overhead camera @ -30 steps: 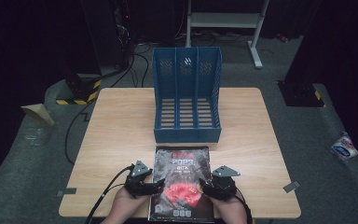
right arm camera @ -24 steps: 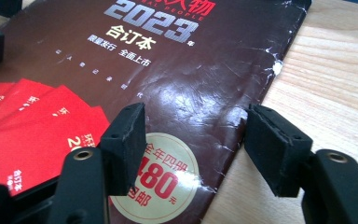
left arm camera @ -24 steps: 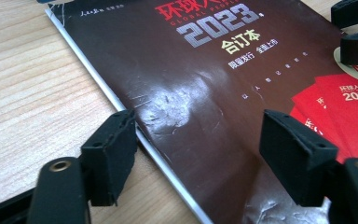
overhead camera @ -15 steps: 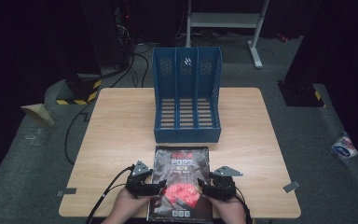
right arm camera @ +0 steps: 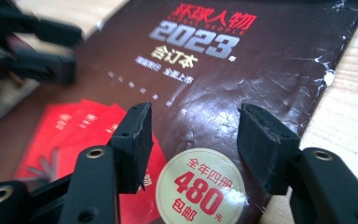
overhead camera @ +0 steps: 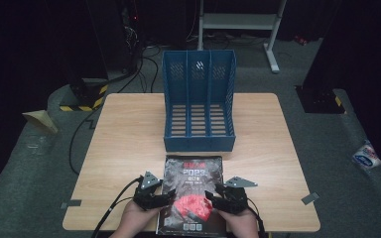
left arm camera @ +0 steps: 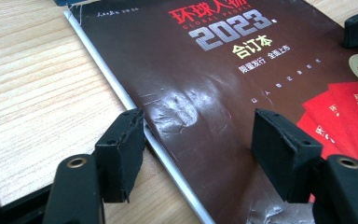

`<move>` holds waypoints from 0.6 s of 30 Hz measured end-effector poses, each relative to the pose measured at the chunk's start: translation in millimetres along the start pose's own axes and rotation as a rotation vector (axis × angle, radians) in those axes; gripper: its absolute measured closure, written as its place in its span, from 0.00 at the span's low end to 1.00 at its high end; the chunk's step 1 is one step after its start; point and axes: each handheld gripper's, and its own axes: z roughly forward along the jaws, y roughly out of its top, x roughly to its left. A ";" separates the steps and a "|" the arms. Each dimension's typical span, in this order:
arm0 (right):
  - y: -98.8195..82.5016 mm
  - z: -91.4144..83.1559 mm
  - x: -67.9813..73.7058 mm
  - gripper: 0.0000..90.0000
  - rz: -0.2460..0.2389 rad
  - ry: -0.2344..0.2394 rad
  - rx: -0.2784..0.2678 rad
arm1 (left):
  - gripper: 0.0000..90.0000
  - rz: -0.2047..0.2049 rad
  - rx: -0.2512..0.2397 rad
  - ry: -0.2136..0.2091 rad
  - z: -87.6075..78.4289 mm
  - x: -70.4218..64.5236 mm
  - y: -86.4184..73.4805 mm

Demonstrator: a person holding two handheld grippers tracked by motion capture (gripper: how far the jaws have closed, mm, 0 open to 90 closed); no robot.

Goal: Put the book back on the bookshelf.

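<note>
A thick book point(overhead camera: 192, 183) with a dark brown cover, "2023" in silver and red graphics lies flat near the table's front edge. My left gripper point(overhead camera: 164, 198) is at its left edge. In the left gripper view its jaws point(left arm camera: 198, 135) stand open astride the white page edge, one over bare wood, one over the cover; they have just been closing, and neither pad presses on the book. My right gripper point(overhead camera: 213, 198) is at the book's right side. Its jaws point(right arm camera: 193, 121) stand open above the cover near a round price sticker point(right arm camera: 200, 186).
A blue three-slot file rack point(overhead camera: 198, 106) stands upright just behind the book, its open side facing me. The wooden table point(overhead camera: 129, 148) has bare room on both sides. A cable trails off the front left. A white bag point(overhead camera: 366, 154) lies on the floor at the right.
</note>
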 end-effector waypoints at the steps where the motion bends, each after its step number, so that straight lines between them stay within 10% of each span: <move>1: 0.3 1.6 2.6 0.48 -0.037 -0.021 0.002 | 0.39 0.000 0.000 0.002 -0.1 0.1 0.0; 8: 1.8 -2.2 -0.2 0.37 -0.020 -0.176 0.012 | 0.35 -0.013 0.006 0.065 -1.0 1.8 0.3; 18: 1.0 0.9 -3.4 0.36 0.069 -0.100 0.003 | 0.35 -0.010 0.001 0.026 0.7 0.1 0.5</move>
